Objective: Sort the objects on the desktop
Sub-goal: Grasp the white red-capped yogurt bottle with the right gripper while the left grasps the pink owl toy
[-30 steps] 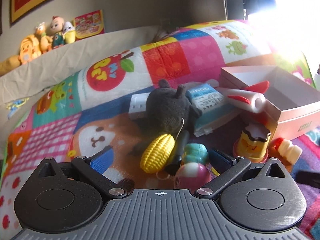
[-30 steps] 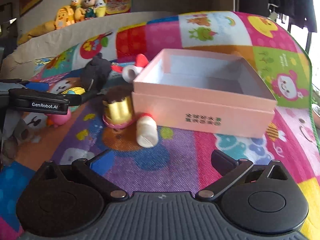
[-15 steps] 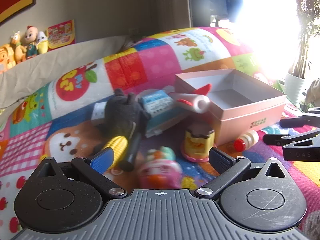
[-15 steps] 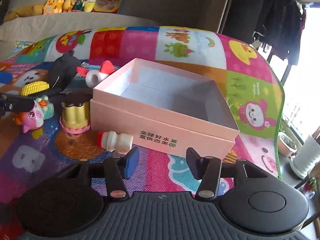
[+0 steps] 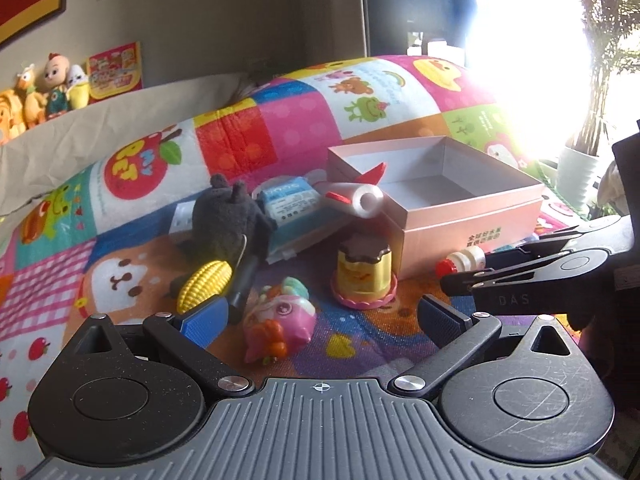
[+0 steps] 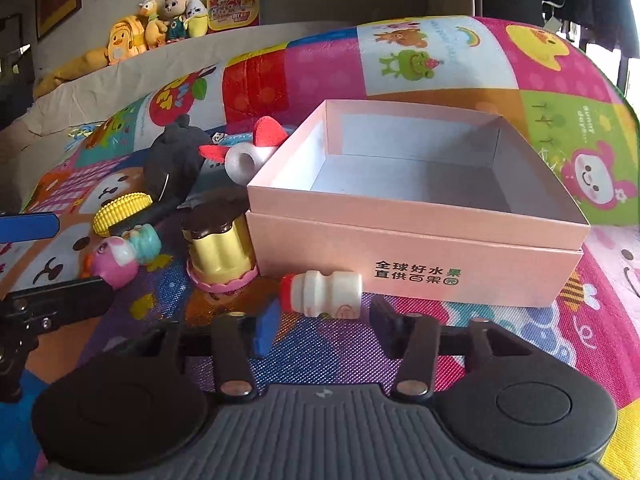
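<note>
The right gripper (image 6: 322,330) was seen nearest in its own view, its jaws closing with a gap left between them. The bottle (image 6: 324,293) lay on its side just beyond the fingertips, red cap to the left, resting against the front wall of the box (image 6: 420,264); it was not yet pinched, and whether a pad touched it could not be told. The box, pink and open-topped, was set on the mat (image 6: 500,340), and nothing was seen inside it.

In the left view, the left gripper (image 5: 322,316) was held with its fingers spread wide and nothing between them. Just ahead of it a pink toy (image 5: 280,320) lay on the mat. Beyond, a corn cob (image 5: 204,285) was seen to the left and a pudding toy (image 5: 363,276) to the right, the latter close beside the corner of the box. Farther back, a dark plush (image 5: 228,220) was found lying partly over the corn, with a tissue pack (image 5: 290,204) behind it and a white rocket (image 5: 352,196) leaned against the box's rim. At the far edge, small dolls (image 5: 52,92) were lined along a beige ledge.
</note>
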Motion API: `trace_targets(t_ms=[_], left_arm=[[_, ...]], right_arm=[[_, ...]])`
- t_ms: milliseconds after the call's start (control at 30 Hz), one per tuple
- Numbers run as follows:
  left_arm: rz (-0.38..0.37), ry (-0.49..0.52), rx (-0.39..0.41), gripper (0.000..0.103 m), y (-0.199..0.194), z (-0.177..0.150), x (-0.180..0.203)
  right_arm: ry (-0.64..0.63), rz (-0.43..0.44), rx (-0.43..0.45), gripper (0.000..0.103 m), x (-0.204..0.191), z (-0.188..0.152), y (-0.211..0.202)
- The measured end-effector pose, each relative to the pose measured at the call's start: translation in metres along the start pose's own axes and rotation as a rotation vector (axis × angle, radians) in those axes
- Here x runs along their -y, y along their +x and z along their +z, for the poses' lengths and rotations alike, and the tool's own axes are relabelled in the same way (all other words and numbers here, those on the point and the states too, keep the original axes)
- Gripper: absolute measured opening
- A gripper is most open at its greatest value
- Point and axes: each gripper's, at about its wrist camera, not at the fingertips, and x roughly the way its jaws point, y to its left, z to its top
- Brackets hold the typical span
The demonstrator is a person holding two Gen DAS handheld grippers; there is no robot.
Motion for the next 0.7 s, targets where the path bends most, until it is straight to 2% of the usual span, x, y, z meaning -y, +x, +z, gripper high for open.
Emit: trace_targets(t_ms=[133,233,433,533,567,633,667,700], left_arm=[[-0.003,0.022,0.012,0.103,0.003,0.001,0.009],[0.025,0.04,-0.012,0.103,0.011,0.0,0.01],[0.102,-0.057,-0.079,0.103,0.033,0.001,-0.01],[0.108,-0.079,-0.102,0.103,0.042,0.002,-0.017],[0.107,-0.082,-0.106,0.101,0.044,0.002,-0.017],[0.103,-0.08,-0.11,0.084,0.047,0.002,-0.017],[0.097,-0.078,-0.113,0.07,0.048,0.001,-0.016],[0.088,-0.077,-0.115,0.067,0.049,0.001,-0.015]], right_arm=[[0.009,-0.019,0.013,0.042,0.01,-0.012,-0.022],[0.017,-0.029,0.011,0.042,0.019,-0.027,-0.041],[0.033,-0.055,0.018,0.043,0.026,-0.045,-0.057],[0.02,-0.054,0.021,0.043,0.023,-0.046,-0.057],[0.016,-0.054,0.022,0.042,0.022,-0.046,-0.057],[0.019,-0.051,0.024,0.042,0.021,-0.046,-0.059],[0.021,-0.048,0.022,0.042,0.021,-0.046,-0.059],[0.023,-0.045,0.019,0.042,0.021,-0.046,-0.06]])
